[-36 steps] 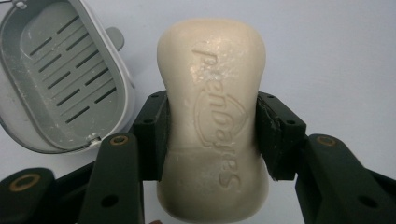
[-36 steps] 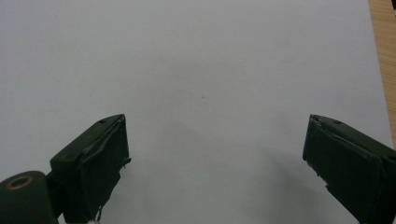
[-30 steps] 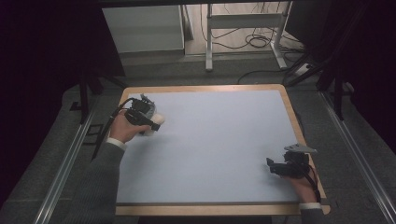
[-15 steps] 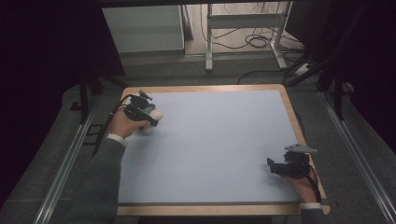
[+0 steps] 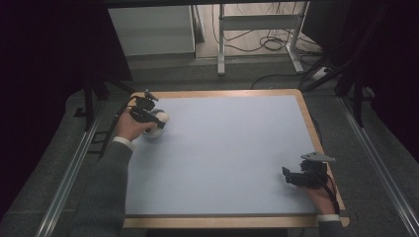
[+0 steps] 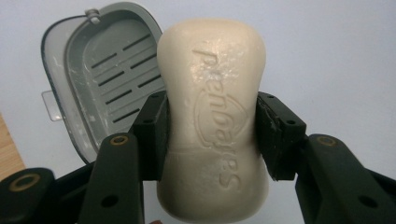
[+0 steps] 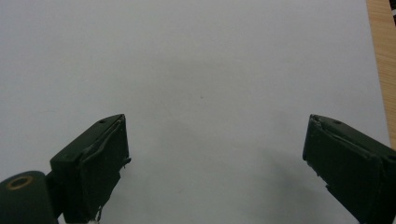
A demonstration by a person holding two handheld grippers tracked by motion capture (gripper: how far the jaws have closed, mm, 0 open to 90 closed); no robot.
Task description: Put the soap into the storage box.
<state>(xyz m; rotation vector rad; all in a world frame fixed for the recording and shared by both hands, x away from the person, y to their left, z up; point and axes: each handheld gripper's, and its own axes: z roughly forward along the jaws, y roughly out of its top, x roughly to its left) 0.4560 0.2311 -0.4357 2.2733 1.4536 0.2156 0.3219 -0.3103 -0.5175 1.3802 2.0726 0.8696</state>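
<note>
Looking down from the high view, we see a table with a pale blue-grey top and a light wooden rim, and we place everything else against it. Beyond its far edge the grey floor carries a white metal frame with loose cables lying around its legs, and a pale cabinet stands to the frame's left. Dark curtains close in both sides, and metal rails run along the floor beside the table's long edges.

Near the table's far left corner, the left gripper has its jaws clamped on a cream soap bar, pressing it at its narrow waist. The bar is held above the table top, just beside an open grey soap dish with a slotted floor.

Near the table's near right corner, the right gripper has its jaws spread wide apart over bare surface, holding nothing.
</note>
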